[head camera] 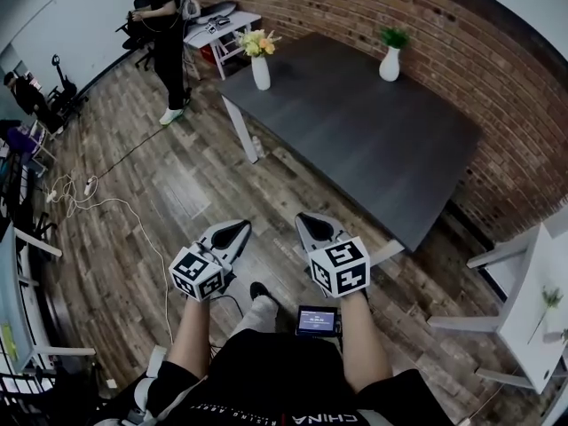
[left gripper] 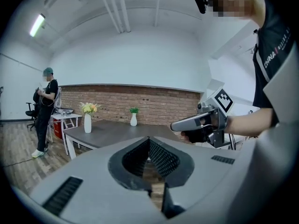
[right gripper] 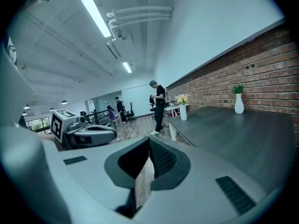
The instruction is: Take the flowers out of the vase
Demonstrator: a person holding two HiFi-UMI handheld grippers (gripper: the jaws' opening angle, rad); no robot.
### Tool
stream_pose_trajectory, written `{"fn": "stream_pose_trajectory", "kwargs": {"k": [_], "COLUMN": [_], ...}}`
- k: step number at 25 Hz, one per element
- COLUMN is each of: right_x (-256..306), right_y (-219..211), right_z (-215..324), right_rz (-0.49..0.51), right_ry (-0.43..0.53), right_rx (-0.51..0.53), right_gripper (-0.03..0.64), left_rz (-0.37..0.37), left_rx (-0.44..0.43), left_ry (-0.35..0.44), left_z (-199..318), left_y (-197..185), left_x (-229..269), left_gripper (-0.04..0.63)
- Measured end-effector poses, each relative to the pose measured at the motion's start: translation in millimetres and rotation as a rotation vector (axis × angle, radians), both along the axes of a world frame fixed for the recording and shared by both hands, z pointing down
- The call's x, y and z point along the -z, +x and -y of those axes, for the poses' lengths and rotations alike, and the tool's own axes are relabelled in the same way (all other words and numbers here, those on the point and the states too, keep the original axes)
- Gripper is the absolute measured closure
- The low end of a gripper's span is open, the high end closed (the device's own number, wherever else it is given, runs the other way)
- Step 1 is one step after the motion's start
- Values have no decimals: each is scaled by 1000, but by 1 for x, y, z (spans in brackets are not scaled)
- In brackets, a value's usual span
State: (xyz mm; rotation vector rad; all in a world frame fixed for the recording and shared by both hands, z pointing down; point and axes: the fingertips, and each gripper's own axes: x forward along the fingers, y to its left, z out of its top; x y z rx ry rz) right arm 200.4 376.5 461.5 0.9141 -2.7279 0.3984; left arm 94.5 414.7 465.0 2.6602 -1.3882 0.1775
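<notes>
A white vase (head camera: 260, 73) with yellow and orange flowers (head camera: 257, 43) stands at the far left corner of a dark grey table (head camera: 355, 140). A second white vase (head camera: 390, 64) with a green plant stands near the brick wall. Both grippers are held over the wooden floor, well short of the table. My left gripper (head camera: 232, 231) and right gripper (head camera: 312, 226) are side by side, both shut and empty. In the left gripper view the flower vase (left gripper: 87, 123) is far off to the left of the closed jaws. In the right gripper view the same vase (right gripper: 182, 112) sits far ahead, right of centre.
A person (head camera: 164, 34) stands by a small white table (head camera: 217, 25) beyond the grey table's left end. Cables (head camera: 89, 193) trail over the floor at the left. White furniture (head camera: 532, 309) stands at the right. A brick wall (head camera: 479, 78) runs behind the table.
</notes>
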Motion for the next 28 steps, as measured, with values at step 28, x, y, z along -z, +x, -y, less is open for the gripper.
{"fn": "stream_pose_trajectory", "kwargs": {"k": [28], "right_x": [-18], "right_y": [-182], "right_z": [264], "right_rz": [-50], "right_ry": [-58], "right_rx": [-96], "right_gripper": [611], "left_rz": [-36], "left_rx": [-75], "left_ry": [-43], "left_z": [269], "left_y": [-182], "left_x": [-27], "left_gripper": [591]}}
